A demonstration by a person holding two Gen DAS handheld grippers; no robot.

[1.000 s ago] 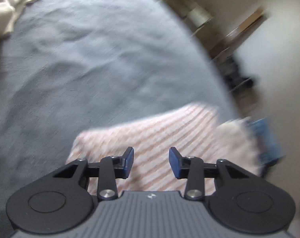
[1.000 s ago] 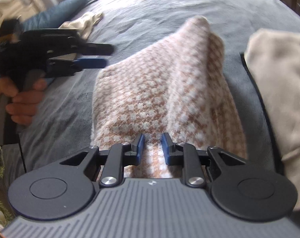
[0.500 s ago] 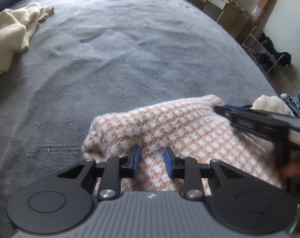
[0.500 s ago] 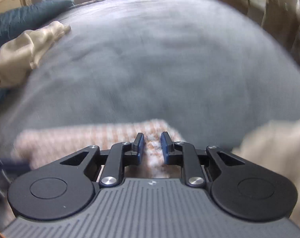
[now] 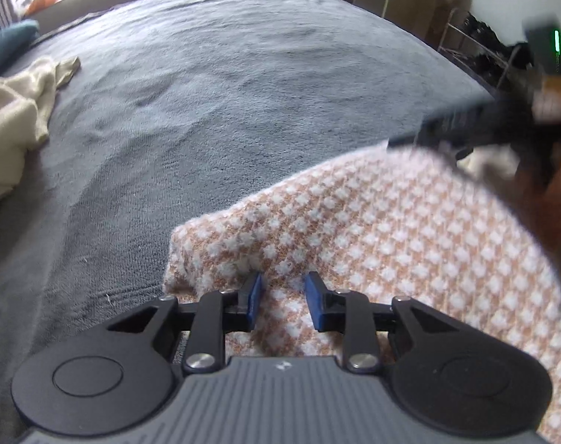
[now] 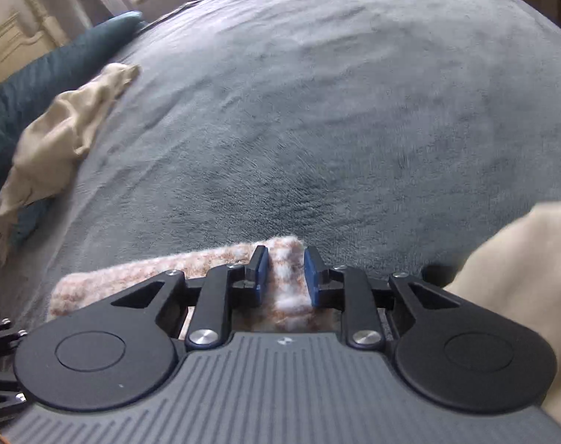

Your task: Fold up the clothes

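Note:
A tan-and-white checked sweater (image 5: 391, 244) lies on the grey bedspread (image 5: 243, 92), filling the lower right of the left wrist view. My left gripper (image 5: 284, 296) is shut on its near edge, close to a corner, with knit bunched between the blue pads. The right gripper's blurred black body (image 5: 476, 122) reaches over the sweater's far right edge, a hand behind it. In the right wrist view only a short strip of the sweater (image 6: 150, 277) shows. My right gripper (image 6: 286, 275) pinches that strip's right end; its jaws are opening slightly with the fabric still between them.
A crumpled cream garment (image 5: 13, 125) lies far left on the bed, seen again (image 6: 58, 140) beside a teal pillow (image 6: 39, 85). Another cream garment (image 6: 521, 277) lies right of my right gripper. Wooden furniture and a rack (image 5: 484, 48) stand beyond the bed's right edge.
The left gripper's jaws narrowed onto the sweater's edge. The right gripper swung across with its end of the sweater, so the long spread of fabric ahead of it has become a short strip.

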